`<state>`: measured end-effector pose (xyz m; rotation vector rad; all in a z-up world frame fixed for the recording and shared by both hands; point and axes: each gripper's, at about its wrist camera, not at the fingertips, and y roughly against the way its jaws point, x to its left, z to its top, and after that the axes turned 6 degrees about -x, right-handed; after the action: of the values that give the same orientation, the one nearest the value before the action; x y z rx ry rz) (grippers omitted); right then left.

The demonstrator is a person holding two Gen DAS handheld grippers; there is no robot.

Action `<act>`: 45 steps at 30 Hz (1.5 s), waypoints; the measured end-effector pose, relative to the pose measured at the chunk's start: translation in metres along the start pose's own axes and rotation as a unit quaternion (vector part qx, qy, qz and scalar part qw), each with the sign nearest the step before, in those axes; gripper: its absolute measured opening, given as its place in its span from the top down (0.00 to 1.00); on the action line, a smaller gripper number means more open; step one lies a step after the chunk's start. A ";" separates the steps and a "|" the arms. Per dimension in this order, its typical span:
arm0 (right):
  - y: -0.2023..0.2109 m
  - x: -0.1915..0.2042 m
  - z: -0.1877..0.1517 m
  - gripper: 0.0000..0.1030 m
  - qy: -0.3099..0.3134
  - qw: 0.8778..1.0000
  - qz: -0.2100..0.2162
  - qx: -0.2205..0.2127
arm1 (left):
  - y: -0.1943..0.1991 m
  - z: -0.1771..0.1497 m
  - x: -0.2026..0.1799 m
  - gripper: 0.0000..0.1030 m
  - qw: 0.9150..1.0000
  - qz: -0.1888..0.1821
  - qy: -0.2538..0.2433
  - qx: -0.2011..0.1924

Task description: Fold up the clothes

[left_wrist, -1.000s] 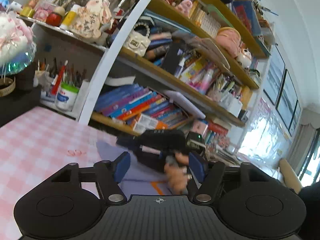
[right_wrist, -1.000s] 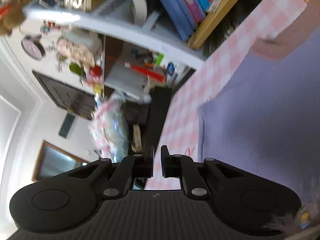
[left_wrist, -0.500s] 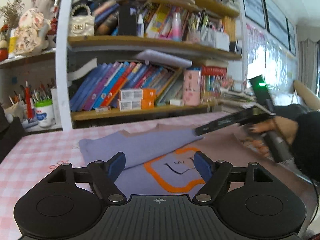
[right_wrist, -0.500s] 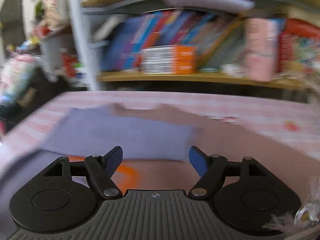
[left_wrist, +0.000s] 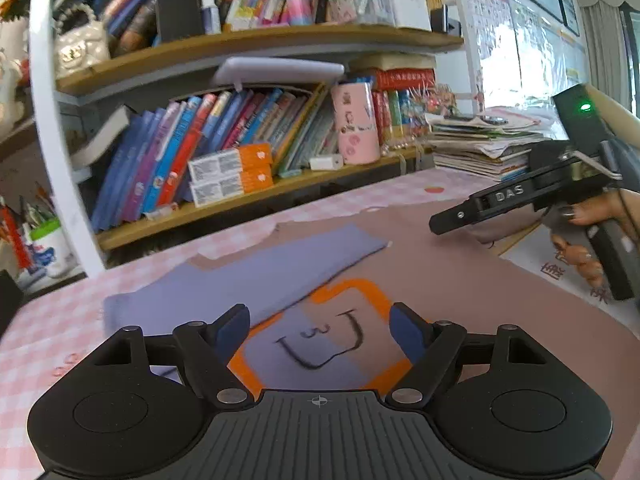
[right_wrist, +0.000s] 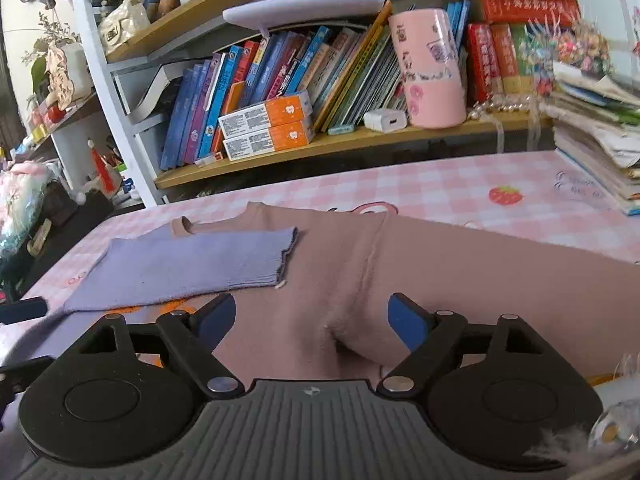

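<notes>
Here's the sweater spread flat on the pink-checked worktop, filling most of it toward the near edge, with the purple sleeve already lying folded across the chest, its cuff near the middle seam. Left tool hovers over the orange-framed print, fingers spread wide, nothing in them. Right tool hangs over the mauve half, also spread and empty, with a small pucker in the cloth between its fingers. The mauve sleeve runs out toward the right edge of the worktop, unfolded, so by my read that side is the one to bring in. To do it well: pinch the fabric near the cuff, not mid-sleeve, lift low, carry it across so it lands level with the purple one, and smooth that pucker before any further fold.
</notes>
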<state>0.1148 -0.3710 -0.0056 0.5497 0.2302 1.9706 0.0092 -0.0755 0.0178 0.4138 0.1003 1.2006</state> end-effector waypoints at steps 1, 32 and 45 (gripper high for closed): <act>0.002 -0.001 0.000 0.20 0.002 1.000 -0.003 -0.001 | -0.007 0.001 -0.002 0.23 1.000 -0.001 -0.005 0.003; -0.006 0.001 -0.012 0.67 0.048 0.998 -0.018 0.032 | -0.125 0.050 0.017 0.94 0.998 0.061 -0.032 0.007; -0.009 0.012 -0.013 0.58 0.083 0.996 -0.022 0.039 | 0.003 -0.011 0.197 0.94 0.940 0.333 0.066 0.037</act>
<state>0.1115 -0.3555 -0.0175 0.4281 0.4215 1.9715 0.0754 0.1096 0.0366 0.4483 0.1270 1.8989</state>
